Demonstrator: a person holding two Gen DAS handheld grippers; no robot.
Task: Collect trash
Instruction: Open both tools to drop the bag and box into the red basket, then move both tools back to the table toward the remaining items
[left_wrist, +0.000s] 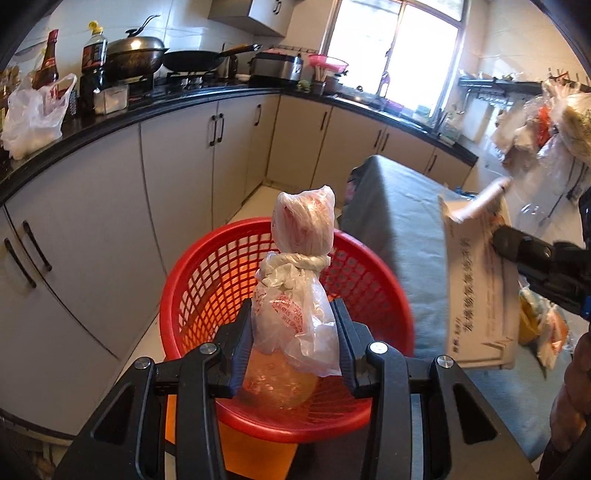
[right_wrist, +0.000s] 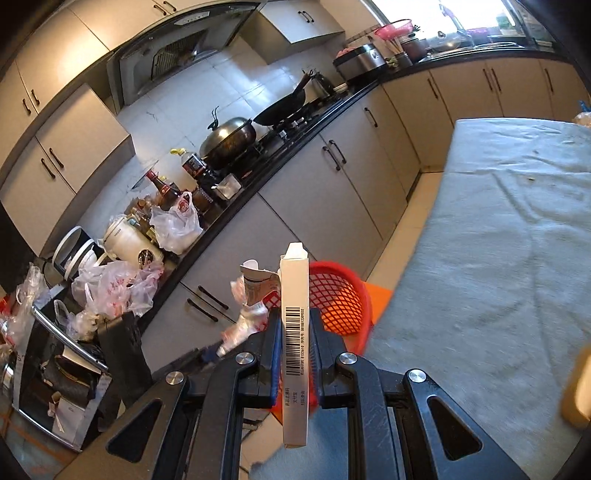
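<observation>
Basket (left_wrist: 192, 280) near rim behind knotted bag (left_wrist: 295, 295), flat box (left_wrist: 480, 288) motion-blurred, bottle labels (left_wrist: 92, 55) unreadable

Your box (right_wrist: 294, 347) at lower centre carries a barcode with small digits and Chinese print, too small to read surely.

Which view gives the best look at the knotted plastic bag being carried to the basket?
The left wrist view: the knotted plastic bag fills the centre, clamped in the left gripper over the red basket. The right wrist view shows only a blurred scrap of it behind the white box.
</observation>
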